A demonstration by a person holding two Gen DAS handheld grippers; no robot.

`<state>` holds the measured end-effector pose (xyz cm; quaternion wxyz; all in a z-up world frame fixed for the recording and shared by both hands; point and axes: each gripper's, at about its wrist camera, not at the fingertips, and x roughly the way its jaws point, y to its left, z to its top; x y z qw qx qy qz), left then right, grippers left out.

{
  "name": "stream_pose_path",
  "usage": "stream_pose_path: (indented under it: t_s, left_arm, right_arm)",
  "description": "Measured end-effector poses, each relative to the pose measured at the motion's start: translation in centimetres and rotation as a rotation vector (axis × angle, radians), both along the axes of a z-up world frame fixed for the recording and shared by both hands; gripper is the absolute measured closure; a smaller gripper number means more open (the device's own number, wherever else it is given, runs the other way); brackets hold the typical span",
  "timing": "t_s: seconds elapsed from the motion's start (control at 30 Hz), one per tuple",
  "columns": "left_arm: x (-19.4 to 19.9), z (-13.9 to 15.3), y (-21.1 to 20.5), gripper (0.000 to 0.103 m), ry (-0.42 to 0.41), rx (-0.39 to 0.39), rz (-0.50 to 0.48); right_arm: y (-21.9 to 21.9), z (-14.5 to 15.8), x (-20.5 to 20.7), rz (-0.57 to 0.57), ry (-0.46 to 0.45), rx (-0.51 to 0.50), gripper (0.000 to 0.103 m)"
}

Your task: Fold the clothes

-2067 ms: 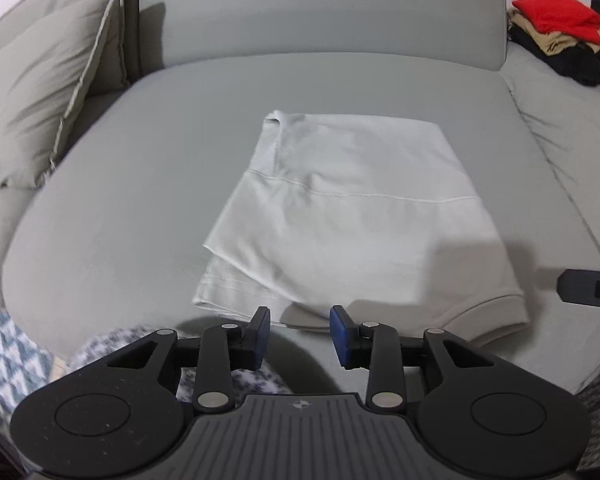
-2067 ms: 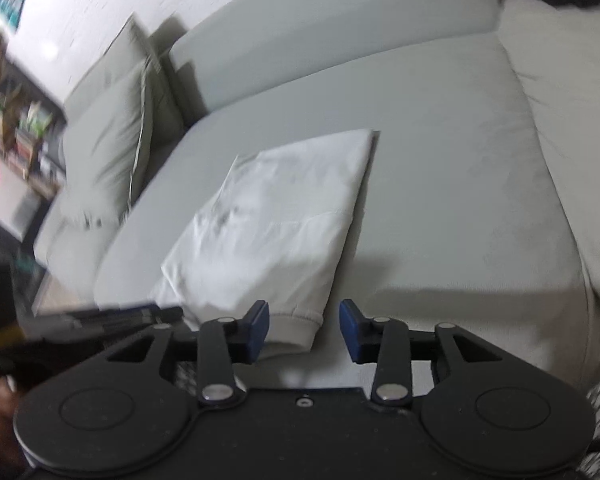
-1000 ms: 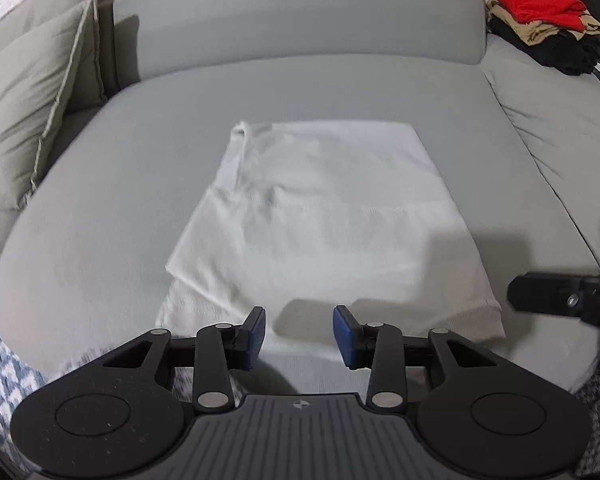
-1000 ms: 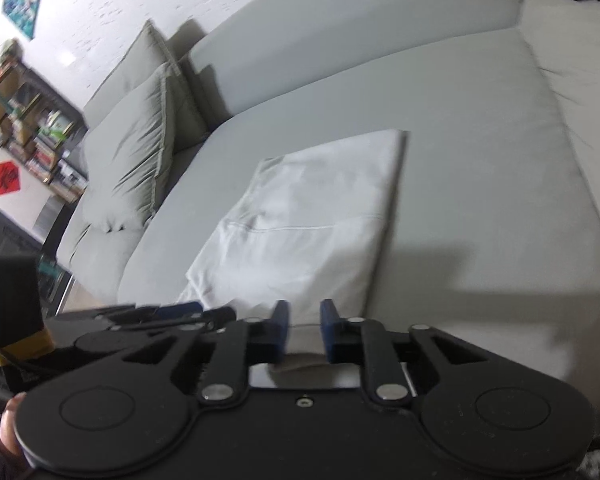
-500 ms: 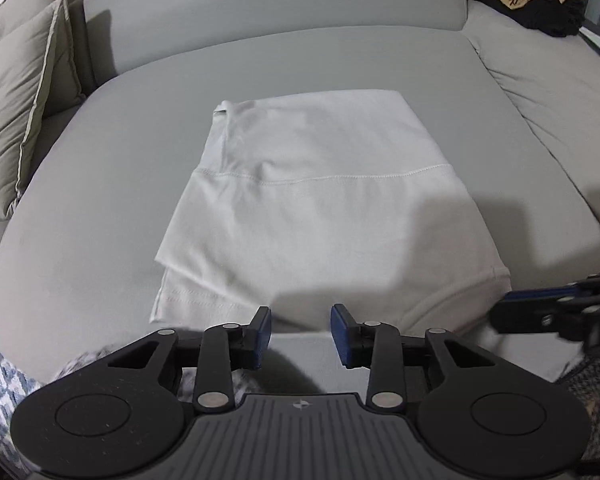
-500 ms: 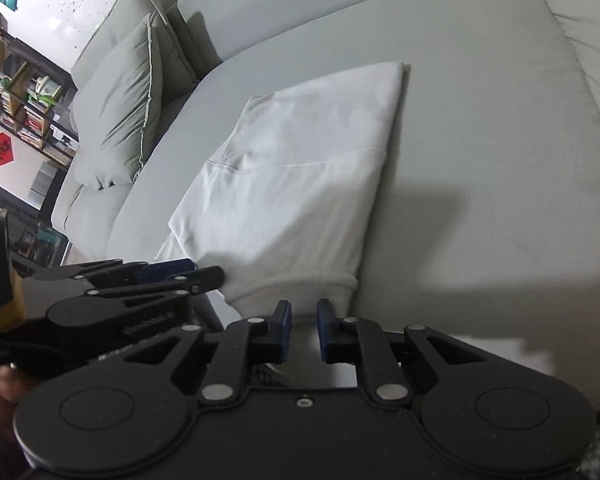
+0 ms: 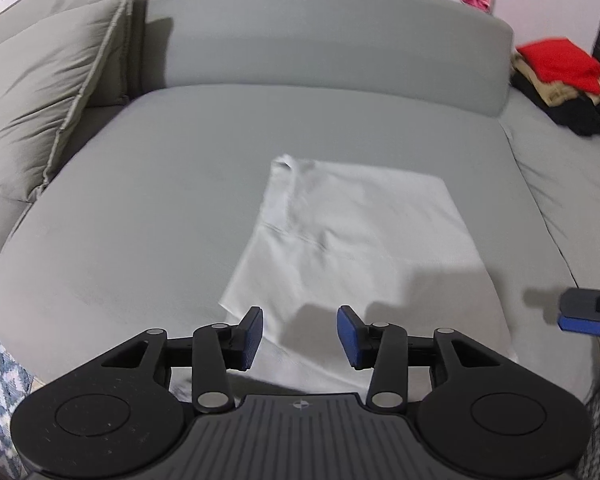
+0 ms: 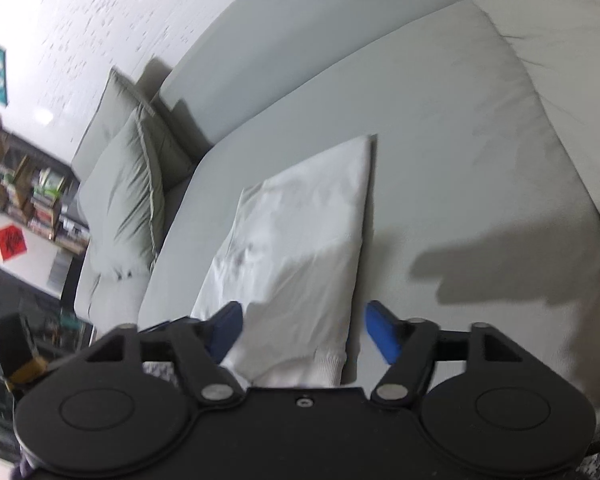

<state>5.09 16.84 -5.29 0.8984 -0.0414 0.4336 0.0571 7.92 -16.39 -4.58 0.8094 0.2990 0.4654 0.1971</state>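
The folded white garment (image 7: 356, 248) lies flat on the grey sofa seat (image 7: 140, 208), centre to 5 o'clock in the left view, with the left gripper (image 7: 300, 336) and right gripper (image 8: 306, 330) above its near edge, jaws opening, gripping nothing.

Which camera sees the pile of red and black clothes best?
The left wrist view: the pile of clothes sits at the sofa's far right end, red on top. The right wrist view does not show it at all.
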Motion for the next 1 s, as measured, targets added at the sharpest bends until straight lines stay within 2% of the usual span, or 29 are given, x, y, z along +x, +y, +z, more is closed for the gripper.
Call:
stream_pose_path:
  t_s: [0.17,0.33,0.5,0.57,0.63,0.7,0.87,1.0]
  left_arm:
    - [0.8,0.4,4.4,0.055,-0.052,-0.102,0.105]
    - [3.2,-1.4,8.9,0.055,-0.004,-0.265,0.15]
    - [6.1,-4.0,11.0,0.055,0.087,-0.445,0.08]
    - [6.8,-5.1,11.3,0.054,0.13,-0.489,0.064]
    - [7.4,-5.8,11.4,0.052,0.162,-0.499,0.051]
    - [7.9,-6.6,11.4,0.049,0.182,-0.536,0.006]
    - [9.6,-8.2,11.3,0.043,0.22,-0.67,-0.129]
    - [11.5,-9.4,11.2,0.043,0.247,-0.725,-0.149]
  right_arm:
    - [-0.4,-0.6,1.2,-0.042,0.015,0.028,0.033]
    - [-0.6,-2.1,2.8,-0.063,0.056,0.064,0.033]
    - [-0.6,-3.9,4.5,-0.087,0.105,0.105,0.033]
    - [-0.5,-4.6,5.0,-0.089,0.124,0.116,0.034]
    - [-0.6,-5.1,5.5,-0.083,0.136,0.123,0.035]
    - [-0.8,-5.6,5.8,-0.071,0.146,0.132,0.036]
    - [-1.4,-6.5,7.2,-0.038,0.167,0.156,0.048]
    - [-1.8,-7.4,8.7,-0.018,0.192,0.19,0.053]
